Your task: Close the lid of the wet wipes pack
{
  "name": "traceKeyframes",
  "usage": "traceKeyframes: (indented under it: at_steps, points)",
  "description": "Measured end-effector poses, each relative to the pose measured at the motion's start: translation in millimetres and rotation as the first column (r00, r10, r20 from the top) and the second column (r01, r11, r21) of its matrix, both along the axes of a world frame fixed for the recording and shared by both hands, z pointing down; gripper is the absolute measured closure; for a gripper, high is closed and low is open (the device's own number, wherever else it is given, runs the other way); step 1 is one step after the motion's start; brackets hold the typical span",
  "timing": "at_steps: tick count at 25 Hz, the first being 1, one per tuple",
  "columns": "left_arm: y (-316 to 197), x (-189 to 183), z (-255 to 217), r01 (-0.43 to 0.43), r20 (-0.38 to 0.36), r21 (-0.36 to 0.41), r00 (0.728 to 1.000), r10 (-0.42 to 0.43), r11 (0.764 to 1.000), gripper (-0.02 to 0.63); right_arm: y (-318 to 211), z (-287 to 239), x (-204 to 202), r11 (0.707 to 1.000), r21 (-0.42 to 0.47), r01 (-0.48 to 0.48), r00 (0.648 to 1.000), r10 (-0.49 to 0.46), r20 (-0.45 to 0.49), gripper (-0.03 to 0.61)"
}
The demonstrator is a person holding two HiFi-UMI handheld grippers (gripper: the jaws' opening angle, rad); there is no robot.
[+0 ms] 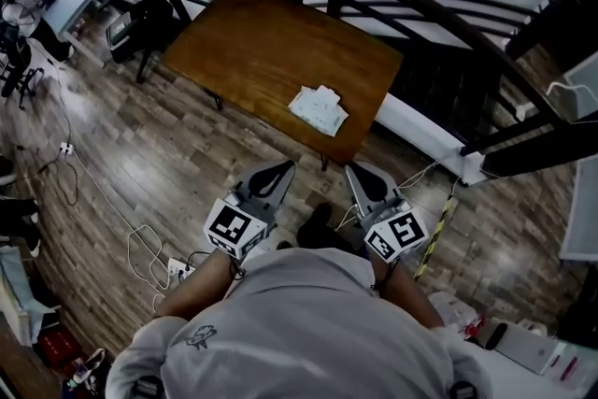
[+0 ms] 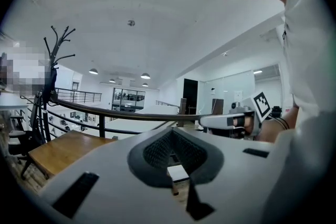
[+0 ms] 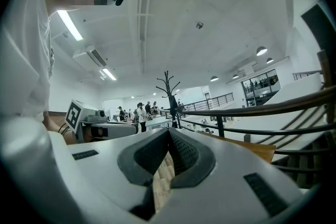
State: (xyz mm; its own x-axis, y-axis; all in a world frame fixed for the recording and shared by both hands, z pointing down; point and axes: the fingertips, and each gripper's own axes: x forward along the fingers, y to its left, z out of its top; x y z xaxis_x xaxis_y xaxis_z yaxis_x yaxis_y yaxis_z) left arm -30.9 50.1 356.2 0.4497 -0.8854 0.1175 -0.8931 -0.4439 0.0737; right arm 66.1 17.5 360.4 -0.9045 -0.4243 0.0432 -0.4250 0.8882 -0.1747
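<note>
Left claw: jaws tight together, nothing held. Right claw: same, tips touching, empty. Both claws close in front of person's grey top, over wood plank floor, not at worktop yet. White soft wet wipes pack lies near front edge of brown wooden worktop, well apart from both claws. Lid too small to see. Looks like job not started: reach pack, then push lid shut.
</note>
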Motion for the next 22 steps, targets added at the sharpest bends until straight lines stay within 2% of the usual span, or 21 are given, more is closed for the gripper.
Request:
traceKeyframes:
  at_steps: [10, 22]
  points:
    - [-101, 17, -1, -0.024, -0.003, 0.014, 1.000, 0.024, 1.000, 0.604, -98, 4, 10, 1.000, -0.003, 0.009, 1.000, -0.009, -0.022, 0.546]
    - [-166, 29, 1, -0.146, -0.013, 0.001, 0.989, 0.146, 0.989, 0.604, -141, -13, 26, 0.997, 0.011, -0.081, 0.997, 0.081, -0.001, 0.546]
